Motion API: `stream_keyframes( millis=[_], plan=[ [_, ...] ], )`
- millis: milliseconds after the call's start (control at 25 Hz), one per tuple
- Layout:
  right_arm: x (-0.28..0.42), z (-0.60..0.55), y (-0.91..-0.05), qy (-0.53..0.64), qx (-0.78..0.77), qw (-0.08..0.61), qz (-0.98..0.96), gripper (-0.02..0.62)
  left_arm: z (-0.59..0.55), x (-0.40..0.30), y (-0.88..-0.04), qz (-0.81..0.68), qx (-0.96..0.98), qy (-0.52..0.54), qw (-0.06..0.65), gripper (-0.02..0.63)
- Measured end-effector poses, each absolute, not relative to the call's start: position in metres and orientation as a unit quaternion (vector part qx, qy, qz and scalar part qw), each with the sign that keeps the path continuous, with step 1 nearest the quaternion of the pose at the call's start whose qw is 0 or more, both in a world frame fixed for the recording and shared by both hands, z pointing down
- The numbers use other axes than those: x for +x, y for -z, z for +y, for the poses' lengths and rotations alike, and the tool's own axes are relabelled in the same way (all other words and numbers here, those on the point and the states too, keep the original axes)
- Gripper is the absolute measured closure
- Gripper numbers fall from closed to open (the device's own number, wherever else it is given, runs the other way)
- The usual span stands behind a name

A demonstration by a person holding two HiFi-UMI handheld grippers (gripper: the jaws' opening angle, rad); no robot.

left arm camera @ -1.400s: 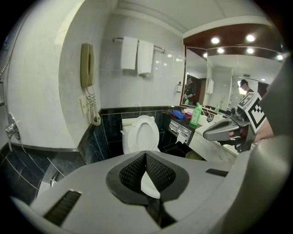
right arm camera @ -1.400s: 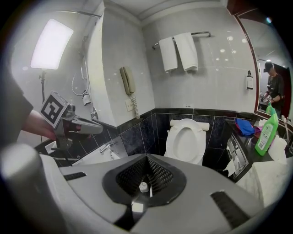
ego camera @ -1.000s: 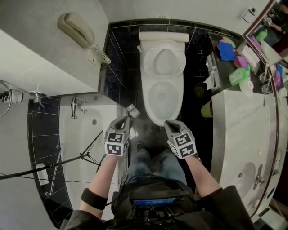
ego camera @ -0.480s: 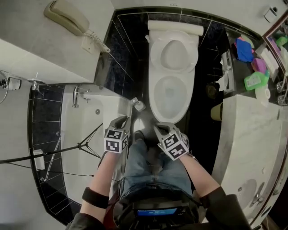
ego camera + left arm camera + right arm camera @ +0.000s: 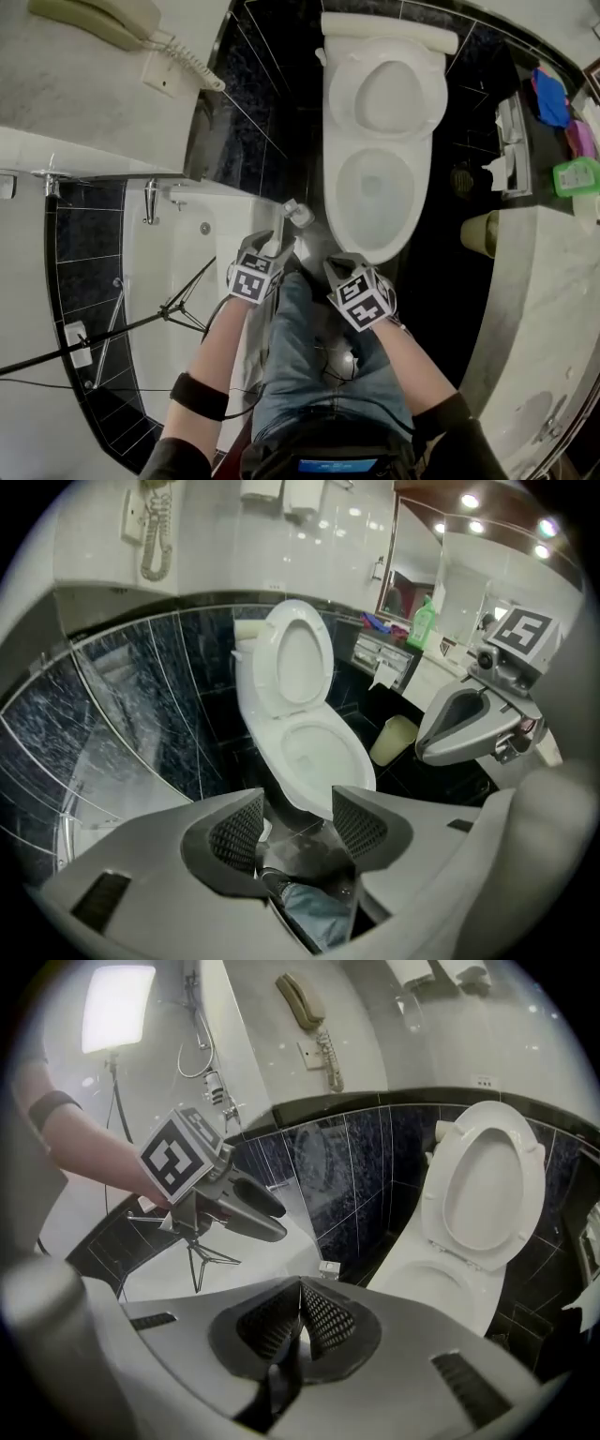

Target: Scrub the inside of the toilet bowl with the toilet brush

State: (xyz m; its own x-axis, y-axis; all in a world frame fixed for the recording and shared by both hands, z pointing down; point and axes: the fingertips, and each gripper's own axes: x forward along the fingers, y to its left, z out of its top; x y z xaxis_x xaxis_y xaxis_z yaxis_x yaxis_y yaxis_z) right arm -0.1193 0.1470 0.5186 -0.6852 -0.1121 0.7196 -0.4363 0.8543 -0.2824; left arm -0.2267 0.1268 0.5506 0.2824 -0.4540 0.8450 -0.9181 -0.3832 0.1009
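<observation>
The white toilet [image 5: 380, 192] stands with lid and seat up, its bowl [image 5: 305, 752] bare. The toilet brush [image 5: 297, 215] sits in a small holder on the dark floor by the left of the toilet's base; it shows small in the right gripper view too [image 5: 328, 1267]. My left gripper [image 5: 265, 246] hovers just short of the brush. Its jaws are opening, and only floor and a shoe show between them [image 5: 296, 808]. Whether it touches the brush handle I cannot tell. My right gripper [image 5: 336, 265] is beside it in front of the bowl, shut on nothing [image 5: 302, 1290].
A bathtub [image 5: 178, 281] lies to the left, with a black tripod [image 5: 173, 309] and a cable across it. A wall phone [image 5: 112, 19] hangs above it. To the right are a waste bin [image 5: 480, 232] and a marble counter [image 5: 534, 309] with bottles [image 5: 577, 173]. The person's jeans [image 5: 319, 375] fill the near floor.
Both grippers have moved forward to the toilet's base and closer together. The left gripper has come up to the brush and its jaws have parted. The head view has swung nearer to the toilet.
</observation>
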Motion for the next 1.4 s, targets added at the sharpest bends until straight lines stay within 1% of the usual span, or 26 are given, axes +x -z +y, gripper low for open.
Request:
stream_keyframes(
  millis=[120,480,600,680,720,840,1000,1080,1240,1400],
  plan=[
    [-0.136,0.149,-0.551,-0.229,0.139,0.378,-0.886,0.58,0.121,-0.232,-0.582,-0.437,0.74,-0.393,0.329,0.36],
    [-0.169,0.128,-0.635,-0.23,0.143,0.39,-0.88,0.581,0.09,-0.255,-0.681,-0.388,0.738,-0.435,0.34,0.36],
    [-0.18,0.121,-0.657,-0.235,0.141,0.388,-0.88,0.581,0.084,-0.263,-0.717,-0.369,0.734,-0.463,0.333,0.358],
    [-0.186,0.117,-0.67,-0.236,0.14,0.386,-0.881,0.581,0.081,-0.268,-0.742,-0.354,0.733,-0.478,0.331,0.316],
    [-0.189,0.114,-0.678,-0.238,0.141,0.384,-0.881,0.581,0.078,-0.269,-0.753,-0.347,0.734,-0.482,0.33,0.305],
    [-0.193,0.108,-0.702,-0.241,0.145,0.383,-0.88,0.581,0.069,-0.274,-0.783,-0.331,0.736,-0.494,0.323,0.303],
    [-0.198,0.103,-0.73,-0.243,0.154,0.382,-0.878,0.581,0.061,-0.28,-0.82,-0.312,0.736,-0.51,0.317,0.279],
    [-0.201,0.103,-0.741,-0.245,0.152,0.383,-0.878,0.581,0.056,-0.282,-0.834,-0.307,0.736,-0.516,0.313,0.279],
    [-0.209,0.104,-0.76,-0.253,0.149,0.378,-0.878,0.581,0.043,-0.294,-0.855,-0.295,0.728,-0.551,0.28,0.279],
    [-0.213,0.101,-0.777,-0.26,0.151,0.374,-0.877,0.581,0.043,-0.291,-0.884,-0.264,0.73,-0.56,0.29,0.279]
  ],
)
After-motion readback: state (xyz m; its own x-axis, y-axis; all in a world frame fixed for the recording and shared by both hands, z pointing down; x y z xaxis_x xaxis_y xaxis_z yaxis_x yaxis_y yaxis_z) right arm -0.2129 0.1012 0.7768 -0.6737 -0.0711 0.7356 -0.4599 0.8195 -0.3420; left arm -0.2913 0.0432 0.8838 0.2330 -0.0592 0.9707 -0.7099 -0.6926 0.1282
